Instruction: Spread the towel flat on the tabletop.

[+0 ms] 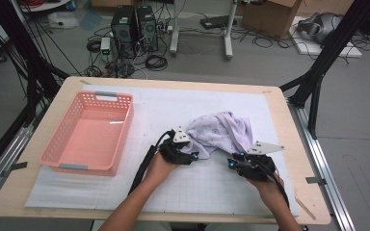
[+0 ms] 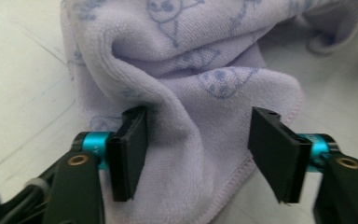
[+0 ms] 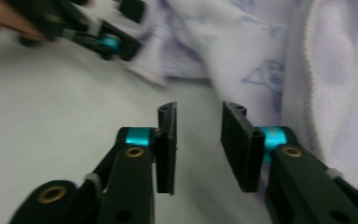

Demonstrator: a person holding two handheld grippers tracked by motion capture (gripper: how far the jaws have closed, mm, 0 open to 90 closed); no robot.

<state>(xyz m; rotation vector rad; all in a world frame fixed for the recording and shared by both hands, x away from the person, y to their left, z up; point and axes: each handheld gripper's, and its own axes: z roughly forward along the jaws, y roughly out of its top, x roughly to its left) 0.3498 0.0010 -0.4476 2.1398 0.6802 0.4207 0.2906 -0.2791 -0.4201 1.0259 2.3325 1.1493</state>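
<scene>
A crumpled lilac towel (image 1: 221,130) with blue printed figures lies on the white gridded mat (image 1: 183,187), right of centre. My left gripper (image 1: 192,155) is at the towel's near-left corner. In the left gripper view its jaws stand open (image 2: 200,126) around a raised fold of the towel (image 2: 200,84); the left pad (image 2: 130,149) lies against the cloth, the right one stands apart from it. My right gripper (image 1: 232,162) is just in front of the towel's near edge. Its jaws (image 3: 198,112) are open over bare mat, with the towel (image 3: 261,56) to their right and the left gripper (image 3: 116,42) farther off.
An empty pink plastic basket (image 1: 96,168) stands on the left side of the mat. The wooden table's edge (image 1: 298,144) runs close on the right. Beyond the table are computers, cables and black frame legs on the floor.
</scene>
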